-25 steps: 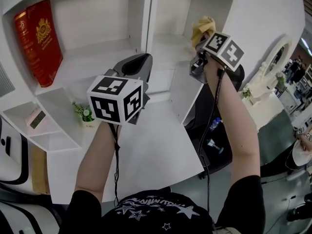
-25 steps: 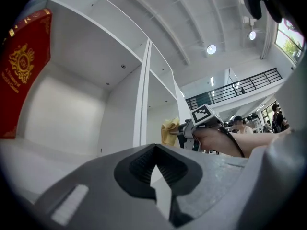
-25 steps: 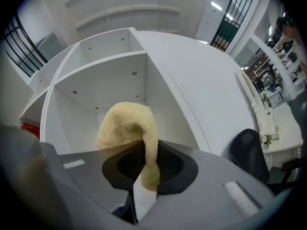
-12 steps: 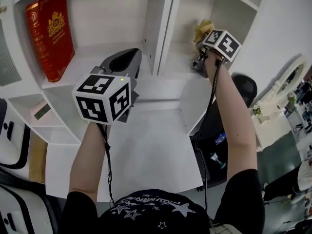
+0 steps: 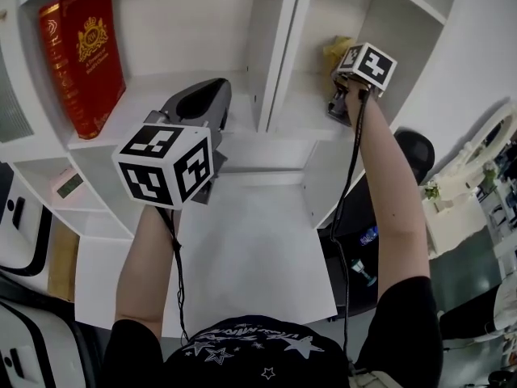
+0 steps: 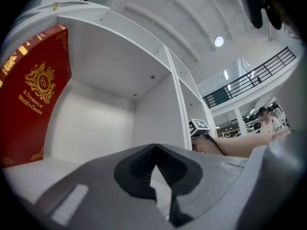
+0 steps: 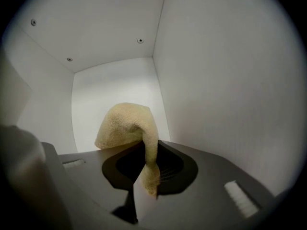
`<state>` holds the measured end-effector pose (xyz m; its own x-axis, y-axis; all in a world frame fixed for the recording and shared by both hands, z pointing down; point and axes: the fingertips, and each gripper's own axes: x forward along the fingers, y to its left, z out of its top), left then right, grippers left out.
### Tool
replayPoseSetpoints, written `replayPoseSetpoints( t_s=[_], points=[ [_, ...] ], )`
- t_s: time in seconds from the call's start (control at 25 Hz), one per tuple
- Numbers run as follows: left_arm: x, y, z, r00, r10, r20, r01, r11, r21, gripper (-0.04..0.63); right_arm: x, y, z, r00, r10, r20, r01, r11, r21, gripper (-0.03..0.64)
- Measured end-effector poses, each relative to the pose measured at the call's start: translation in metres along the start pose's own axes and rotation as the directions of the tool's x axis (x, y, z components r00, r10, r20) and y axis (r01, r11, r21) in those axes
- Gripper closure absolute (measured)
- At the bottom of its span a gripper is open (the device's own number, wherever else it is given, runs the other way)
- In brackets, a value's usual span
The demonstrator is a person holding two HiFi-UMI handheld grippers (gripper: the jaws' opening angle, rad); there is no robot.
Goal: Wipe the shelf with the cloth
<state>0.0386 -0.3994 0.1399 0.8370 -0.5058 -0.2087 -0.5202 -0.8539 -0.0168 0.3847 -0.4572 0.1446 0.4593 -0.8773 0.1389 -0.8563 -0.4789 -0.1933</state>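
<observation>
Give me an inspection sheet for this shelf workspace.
Surface: white shelf, no dirt visible.
Job's things: yellow cloth, inside the right compartment.
Clutter: red book upright in the left compartment; small pinkish item in a lower cubby.
Grippers: right hand-held gripper shut on the cloth; left hand-held gripper shut, empty.
Cables: black cable along each forearm.
Surroundings: white desk top below the shelf.
</observation>
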Motion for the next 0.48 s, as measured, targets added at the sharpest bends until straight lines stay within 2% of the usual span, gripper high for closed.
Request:
replayPoseSetpoints(
  t_s=[0.16, 0.48],
  points=[
    [0.003, -0.005, -0.001, 1.000, -0.014, -0.003, 0.015, 1.000, 0.016, 0.594, 0.007, 0.000, -0.004, 0.999, -0.022, -0.030, 0.020, 0.997, -0.073, 0.548],
    [0.003, -0.004, 0.000, 1.000, -0.021, 0.003, 0.021, 1.000, 0.006, 0.594, 0.009, -0.010, -0.005, 0.998, -0.041, -0.051, 0.038, 0.998, -0.056, 0.548]
  ],
)
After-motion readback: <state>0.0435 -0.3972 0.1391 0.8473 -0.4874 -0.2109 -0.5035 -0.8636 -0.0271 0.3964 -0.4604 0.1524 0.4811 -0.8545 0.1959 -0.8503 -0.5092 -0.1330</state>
